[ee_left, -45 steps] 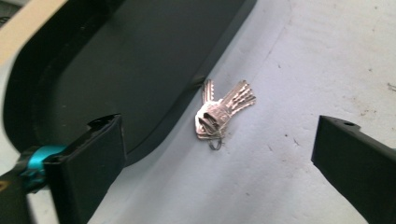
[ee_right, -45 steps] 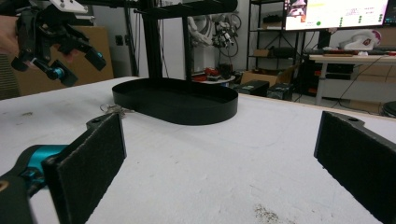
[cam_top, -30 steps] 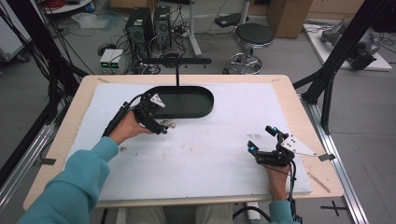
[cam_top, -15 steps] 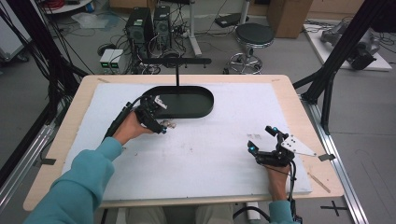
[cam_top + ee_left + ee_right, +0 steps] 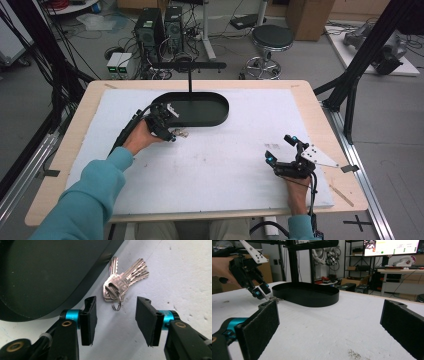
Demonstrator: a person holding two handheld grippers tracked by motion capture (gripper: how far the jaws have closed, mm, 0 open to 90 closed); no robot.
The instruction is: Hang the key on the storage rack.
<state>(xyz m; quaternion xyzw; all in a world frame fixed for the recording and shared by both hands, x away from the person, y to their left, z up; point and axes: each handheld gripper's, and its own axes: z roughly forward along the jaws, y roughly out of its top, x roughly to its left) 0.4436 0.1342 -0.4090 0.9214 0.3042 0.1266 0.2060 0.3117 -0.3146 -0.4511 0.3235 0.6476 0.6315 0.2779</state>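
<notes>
My left gripper [image 5: 113, 317] sits low over the white foam mat [image 5: 215, 165], its jaws partly spread and just now closing, nothing pinched between them as yet. The bunch of keys [image 5: 122, 283] lies flat on the mat just ahead of the jaw tips, roughly centred on the gap, its split ring [image 5: 116, 305] nearest me and the blades fanned away. It rests just beside the wall of the black oval tray [image 5: 82, 293]; I cannot tell if one blade touches it. I judge the bunch light, hard, smooth and loose-jointed: the blades will swing and may slip from the pads. The stacked key heads by the ring look the soundest place to grip. Well apart, on the right, my right gripper [image 5: 285, 150] rests on the mat with jaws spread wide and empty.
</notes>
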